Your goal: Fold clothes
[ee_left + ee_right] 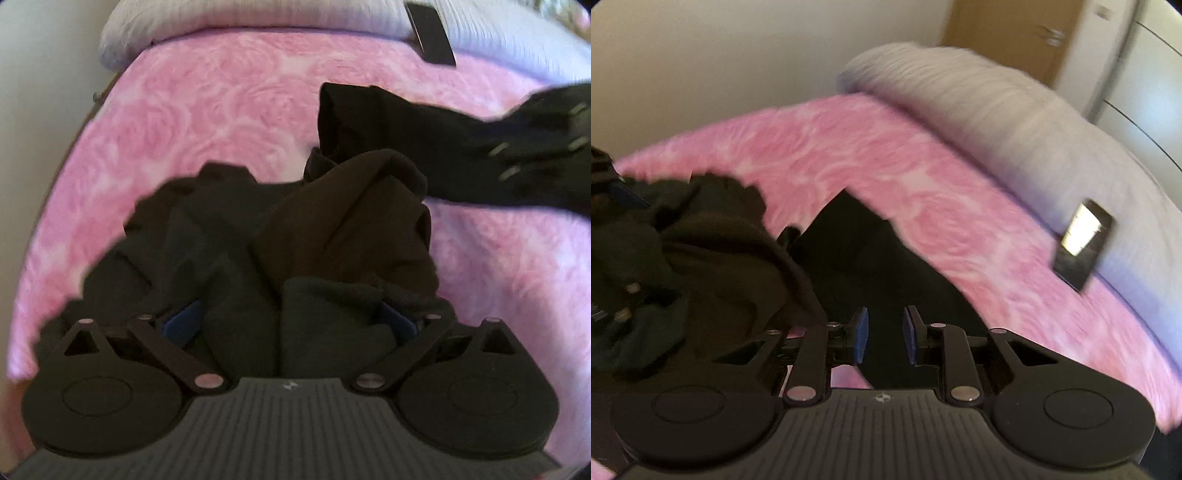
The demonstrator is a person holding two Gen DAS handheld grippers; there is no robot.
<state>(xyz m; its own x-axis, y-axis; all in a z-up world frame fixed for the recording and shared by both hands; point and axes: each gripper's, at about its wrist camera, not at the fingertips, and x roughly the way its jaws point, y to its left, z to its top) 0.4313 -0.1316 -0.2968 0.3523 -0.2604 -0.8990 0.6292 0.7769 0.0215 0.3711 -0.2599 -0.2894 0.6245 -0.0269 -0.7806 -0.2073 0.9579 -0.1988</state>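
A heap of dark clothes lies on a pink rose-patterned blanket [207, 107]. In the left wrist view a dark green garment [236, 280] fills the space between the spread fingers of my left gripper [291, 321]; a dark brown garment [354, 225] lies behind it. A black garment [399, 125] stretches right to my right gripper [546, 147]. In the right wrist view my right gripper [884, 336] has its blue pads [862, 334] a narrow gap apart with the black garment [882, 258] running between them. The brown garment [738, 266] sits to the left.
A grey folded duvet or pillow [258, 18] runs along the far edge of the bed, also in the right wrist view [997, 110]. A black phone [1082, 245] lies at its edge, also in the left wrist view [432, 35]. A wall and wooden door [1015, 29] stand behind.
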